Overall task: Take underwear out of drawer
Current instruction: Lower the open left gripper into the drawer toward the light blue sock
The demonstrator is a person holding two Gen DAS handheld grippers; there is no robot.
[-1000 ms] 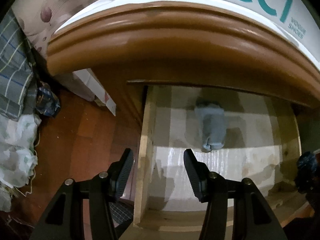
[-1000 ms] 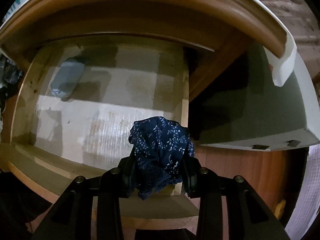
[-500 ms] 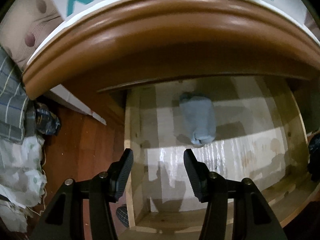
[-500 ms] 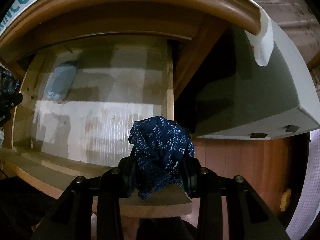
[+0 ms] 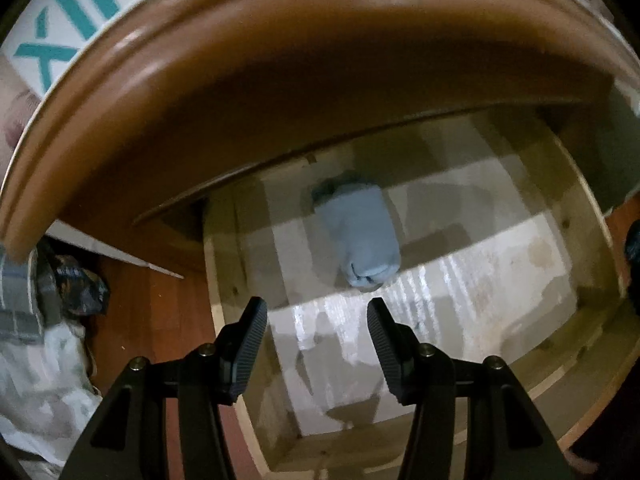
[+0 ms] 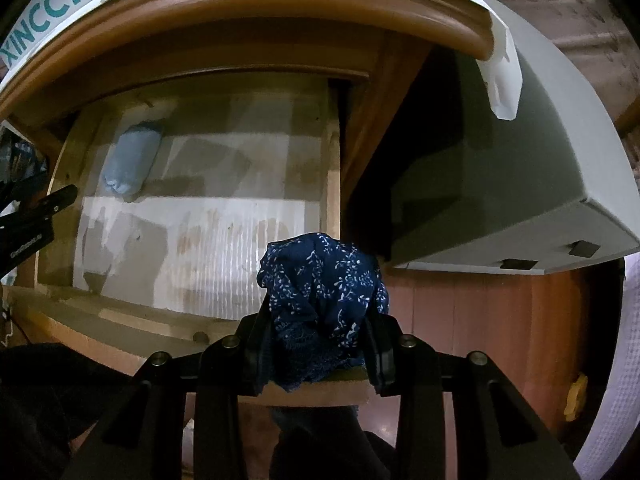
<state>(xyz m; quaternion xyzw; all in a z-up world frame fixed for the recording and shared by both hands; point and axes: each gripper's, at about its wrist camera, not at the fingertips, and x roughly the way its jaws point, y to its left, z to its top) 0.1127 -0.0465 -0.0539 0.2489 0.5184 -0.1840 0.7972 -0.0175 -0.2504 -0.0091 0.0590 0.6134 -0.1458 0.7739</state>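
Since a second ago, the left wrist view has rolled and slid over the drawer (image 5: 460,288): the rolled pale blue underwear (image 5: 362,236) now sits higher and more to the centre, tilted, and more of the drawer's far right side shows. Over the same time the right wrist view has drifted toward the drawer's right edge, so the grey box (image 6: 500,184) beside the cabinet fills more of the picture.

Seen from above, the left claw (image 5: 316,320) hangs over the open wooden drawer with its two black fingers apart and nothing between them. The pale blue roll lies on the drawer's pale lining just beyond the fingertips, near the back and toward the left wall, not touched by the claw. A brown moulded cabinet edge (image 5: 280,40) curves overhead, with a white box lettered in teal (image 5: 80,32) on top of it. Crumpled cloth (image 5: 36,360) lies on the red-brown floor to the left.

The right claw (image 6: 318,308) is clamped on a bunched navy underwear with small white flowers (image 6: 324,284), held above the drawer's front right corner. In this view the pale blue roll (image 6: 130,160) lies at the drawer's far left, and the left claw's black fingers (image 6: 48,204) reach in from the left edge.
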